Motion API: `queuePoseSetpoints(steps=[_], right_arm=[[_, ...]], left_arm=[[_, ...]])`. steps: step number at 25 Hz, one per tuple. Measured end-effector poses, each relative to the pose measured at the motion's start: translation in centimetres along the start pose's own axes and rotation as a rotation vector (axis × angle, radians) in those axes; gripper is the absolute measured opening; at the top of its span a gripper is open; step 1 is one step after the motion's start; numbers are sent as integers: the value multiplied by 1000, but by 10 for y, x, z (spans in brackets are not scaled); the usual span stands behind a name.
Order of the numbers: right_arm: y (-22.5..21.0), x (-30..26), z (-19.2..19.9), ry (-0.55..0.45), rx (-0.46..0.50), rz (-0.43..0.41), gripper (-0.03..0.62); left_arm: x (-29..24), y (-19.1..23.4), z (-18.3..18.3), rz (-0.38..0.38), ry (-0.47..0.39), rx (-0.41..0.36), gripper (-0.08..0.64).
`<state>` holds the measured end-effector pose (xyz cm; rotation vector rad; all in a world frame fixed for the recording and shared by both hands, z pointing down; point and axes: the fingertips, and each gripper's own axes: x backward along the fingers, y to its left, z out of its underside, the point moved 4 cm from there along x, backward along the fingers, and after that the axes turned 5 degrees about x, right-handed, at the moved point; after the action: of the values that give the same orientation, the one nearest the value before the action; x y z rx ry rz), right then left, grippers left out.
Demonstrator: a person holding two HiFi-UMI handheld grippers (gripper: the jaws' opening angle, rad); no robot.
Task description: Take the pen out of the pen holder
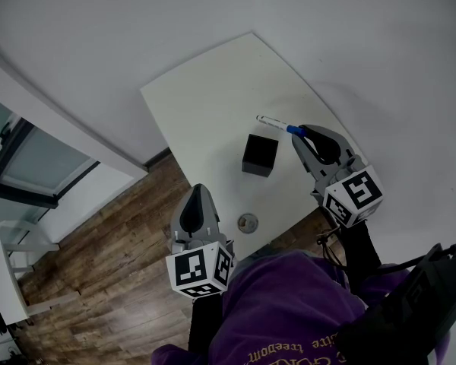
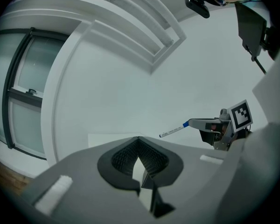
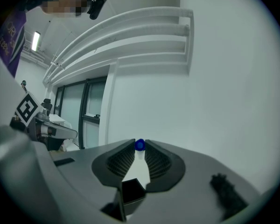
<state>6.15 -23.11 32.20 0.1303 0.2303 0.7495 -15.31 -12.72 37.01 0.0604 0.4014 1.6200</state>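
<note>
A black, cube-shaped pen holder (image 1: 258,155) stands near the middle of the white table (image 1: 213,105). My right gripper (image 1: 298,133) is to its right and above the table, shut on the blue-capped end of a white pen (image 1: 272,122). The pen sticks out level toward the far left, clear of the holder. In the right gripper view the blue cap (image 3: 139,145) sits pinched between the pads. The left gripper view shows that pen (image 2: 172,130) and the right gripper (image 2: 192,123) from the side. My left gripper (image 1: 196,196) hangs at the table's near left edge, its jaws together and holding nothing.
A small round metal piece (image 1: 248,222) lies on the table near its front edge. Wooden floor (image 1: 99,265) lies to the left, with a white piece of furniture (image 1: 7,280) and a window (image 1: 30,158). White walls stand behind the table.
</note>
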Motion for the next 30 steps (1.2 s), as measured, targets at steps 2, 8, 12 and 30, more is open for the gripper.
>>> queuePoseSetpoints(steps=[2, 8, 12, 30], right_arm=[[-1, 1, -2, -8, 0, 6, 71], [-4, 4, -10, -31, 12, 26, 71], [-5, 6, -16, -51, 18, 30, 71], [-7, 10, -26, -86, 30, 48, 71]], left_arm=[[0, -1, -1, 3, -2, -1, 5], [0, -3, -4, 8, -9, 3, 6], [0, -4, -6, 9, -16, 2, 6], [1, -5, -10, 8, -30, -1, 6]])
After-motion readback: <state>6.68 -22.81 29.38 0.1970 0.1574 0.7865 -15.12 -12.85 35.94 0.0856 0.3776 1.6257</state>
